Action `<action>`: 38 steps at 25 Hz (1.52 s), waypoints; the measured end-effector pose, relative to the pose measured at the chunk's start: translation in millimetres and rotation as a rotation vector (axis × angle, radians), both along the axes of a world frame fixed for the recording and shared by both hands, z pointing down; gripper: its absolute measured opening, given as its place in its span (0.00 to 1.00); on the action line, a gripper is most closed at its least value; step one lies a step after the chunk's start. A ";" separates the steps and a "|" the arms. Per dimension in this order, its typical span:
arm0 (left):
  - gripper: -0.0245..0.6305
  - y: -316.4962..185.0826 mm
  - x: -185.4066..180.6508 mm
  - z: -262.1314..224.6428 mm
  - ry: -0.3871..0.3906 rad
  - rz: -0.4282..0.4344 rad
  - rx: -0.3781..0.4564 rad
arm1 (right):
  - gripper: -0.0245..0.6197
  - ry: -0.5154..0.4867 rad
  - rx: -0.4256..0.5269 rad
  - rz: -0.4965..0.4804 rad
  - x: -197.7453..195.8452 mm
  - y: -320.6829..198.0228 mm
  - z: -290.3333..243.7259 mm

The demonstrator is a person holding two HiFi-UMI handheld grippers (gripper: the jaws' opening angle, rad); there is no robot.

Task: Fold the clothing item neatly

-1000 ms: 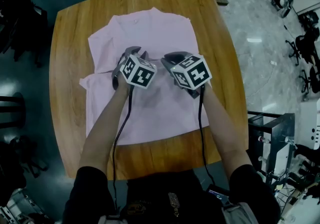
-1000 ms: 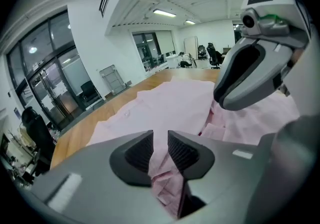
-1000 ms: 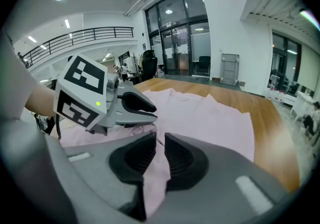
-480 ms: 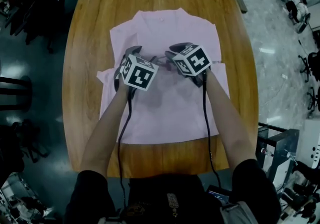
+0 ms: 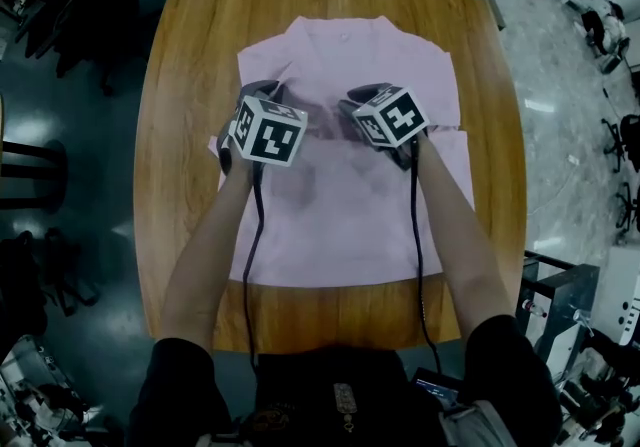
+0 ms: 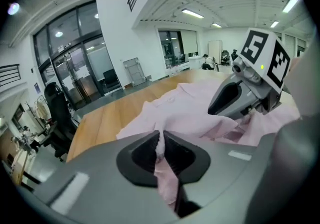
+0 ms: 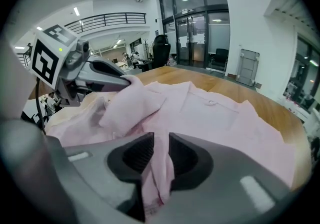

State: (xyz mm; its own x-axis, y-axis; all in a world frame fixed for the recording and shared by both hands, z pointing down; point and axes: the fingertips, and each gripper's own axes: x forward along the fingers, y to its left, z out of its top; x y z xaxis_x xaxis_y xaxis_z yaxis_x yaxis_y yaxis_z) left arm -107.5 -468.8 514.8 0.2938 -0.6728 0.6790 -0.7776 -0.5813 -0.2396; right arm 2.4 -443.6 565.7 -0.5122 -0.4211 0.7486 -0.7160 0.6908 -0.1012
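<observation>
**Both grippers pinch the pink shirt at mid-table**

A square wooden table [image 5: 180, 135] with rounded corners stands on a dark floor [image 5: 60, 235], and the pink shirt [image 5: 340, 225] takes up most of its top. The shirt lies flat, its collar [image 5: 340, 35] towards the far edge and its hem near the person's side. A crosswise crease runs about a third of the way down from the collar, and cloth is gathered up along it between the two tools.

The person's forearms [image 5: 205, 245] reach in from the near edge, one to each tool.

The left gripper [image 6: 160, 143] sits over the shirt's left part. Its jaws have just been closing and now stand together on a thin upright fold of the pink cloth.

The right gripper [image 7: 161, 148] sits just beside it to the right, over the middle of the shirt. Its jaws are clamped on a thicker pleat of the same cloth, which hangs down between the pads.

Each tool carries a black-and-white marker cube [image 5: 268, 130] facing up. A dark cable [image 5: 415, 255] trails back along each arm.

A small button [image 7: 211, 101] shows below the collar.
</observation>
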 end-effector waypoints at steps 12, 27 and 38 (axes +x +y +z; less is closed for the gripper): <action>0.07 -9.9 -10.4 -39.2 0.065 0.007 0.070 | 0.17 0.029 -0.127 -0.180 -30.3 48.3 5.2; 0.15 7.8 135.1 -12.2 0.027 0.253 0.034 | 0.17 -0.004 -0.010 -0.129 25.5 89.6 -37.3; 0.44 29.2 199.1 -5.4 0.056 0.234 0.067 | 0.17 -0.017 0.054 -0.090 103.2 111.3 -47.8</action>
